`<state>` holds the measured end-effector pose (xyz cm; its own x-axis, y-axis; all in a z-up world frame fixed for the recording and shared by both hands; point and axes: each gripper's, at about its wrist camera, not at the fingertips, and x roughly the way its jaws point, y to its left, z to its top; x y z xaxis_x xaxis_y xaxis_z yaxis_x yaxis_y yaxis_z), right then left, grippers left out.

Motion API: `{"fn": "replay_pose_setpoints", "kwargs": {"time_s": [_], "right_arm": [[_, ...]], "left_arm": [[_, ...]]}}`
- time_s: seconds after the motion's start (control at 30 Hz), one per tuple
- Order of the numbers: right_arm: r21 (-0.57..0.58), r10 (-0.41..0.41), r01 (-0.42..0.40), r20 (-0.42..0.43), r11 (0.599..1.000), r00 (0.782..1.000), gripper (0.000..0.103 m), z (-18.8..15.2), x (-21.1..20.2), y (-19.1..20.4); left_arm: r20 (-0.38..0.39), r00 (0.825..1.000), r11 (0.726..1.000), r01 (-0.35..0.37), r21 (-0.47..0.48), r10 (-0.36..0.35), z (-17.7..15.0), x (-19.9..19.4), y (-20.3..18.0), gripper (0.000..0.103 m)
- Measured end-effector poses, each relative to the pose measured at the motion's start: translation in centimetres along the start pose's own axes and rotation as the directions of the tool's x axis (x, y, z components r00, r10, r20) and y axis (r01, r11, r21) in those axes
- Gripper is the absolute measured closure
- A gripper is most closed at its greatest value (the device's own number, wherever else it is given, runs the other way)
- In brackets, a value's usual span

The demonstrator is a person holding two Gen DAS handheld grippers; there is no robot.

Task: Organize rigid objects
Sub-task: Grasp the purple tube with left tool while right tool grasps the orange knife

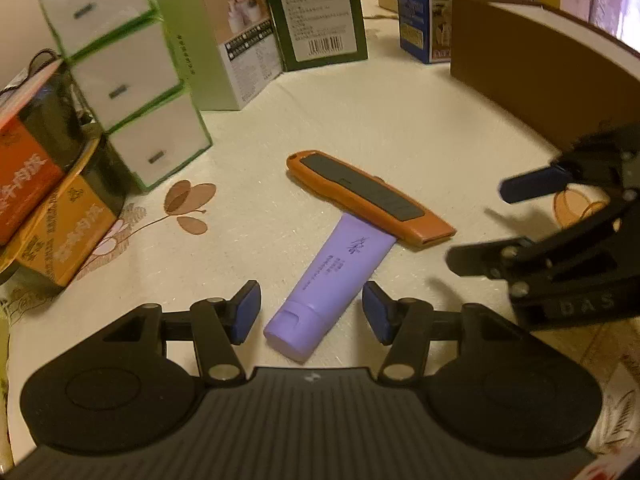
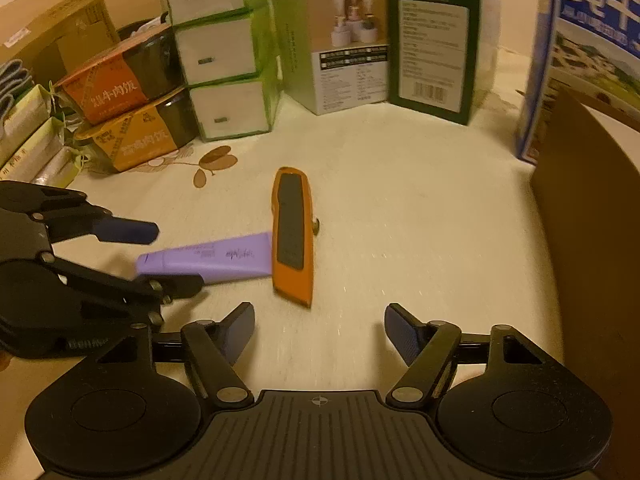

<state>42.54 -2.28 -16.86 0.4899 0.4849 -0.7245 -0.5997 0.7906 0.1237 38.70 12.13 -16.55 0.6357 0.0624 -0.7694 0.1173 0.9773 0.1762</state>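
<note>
While my left gripper (image 1: 312, 312) looks down, its jaws stand apart with the cap end of the purple tube (image 1: 326, 286) lying between the blue pads, neither pad pressing on it. That tube is lilac with a line of dark lettering too small to read, flip cap toward me, and its crimped far end is hidden under the orange utility knife (image 1: 370, 200), which lies across it on the cream tablecloth (image 1: 400, 120). My right gripper (image 1: 476, 220) enters from the right edge, blurred, one pad dark blue, the other finger only a black shape, its body cut off by the frame. At the left, two stacked meal boxes (image 1: 48, 200) are partly cropped, and three white cubes edged in green (image 1: 120, 84) stand stacked beside them; what they hold I cannot see. From my right wrist, my own jaws (image 2: 320, 328) stand apart over bare cloth with nothing between them, the knife (image 2: 292, 236) just ahead, orange with a black grip panel, one end resting over the flat end of the tube (image 2: 208, 258). My left gripper (image 2: 172, 256) comes in from the left, its fingers on either side of the tube's cap end, which they partly hide. A brown cardboard wall (image 2: 588, 240) fills the right, its inside out of view, and the blue carton (image 2: 580, 60) behind it is cut off.
</note>
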Motion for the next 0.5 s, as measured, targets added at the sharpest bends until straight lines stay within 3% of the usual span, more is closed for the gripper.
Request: {"fn": "replay_pose_setpoints", "kwargs": {"time_s": [0.27,0.33,0.4,0.5], "right_arm": [[-0.043,0.011,-0.01,0.004,0.999,1.0,0.055,0.8,3.1,0.3],[-0.065,0.014,-0.013,0.01,0.998,1.0,0.063,0.9,3.5,0.4],[-0.087,0.021,-0.02,0.012,0.996,1.0,0.079,0.9,3.5,0.7],[-0.094,0.003,-0.001,0.018,0.996,1.0,0.079,0.4,3.2,0.9]], "left_arm": [[0.012,1.0,1.0,0.004,0.015,-0.005,-0.3,1.5,0.5,0.054],[0.013,1.0,1.0,0.011,0.004,-0.011,-0.2,1.6,0.6,0.055],[0.014,1.0,1.0,0.01,-0.001,-0.01,-0.1,1.6,0.6,0.06],[0.01,1.0,1.0,0.009,-0.014,-0.009,-0.1,1.5,0.3,0.069]]}}
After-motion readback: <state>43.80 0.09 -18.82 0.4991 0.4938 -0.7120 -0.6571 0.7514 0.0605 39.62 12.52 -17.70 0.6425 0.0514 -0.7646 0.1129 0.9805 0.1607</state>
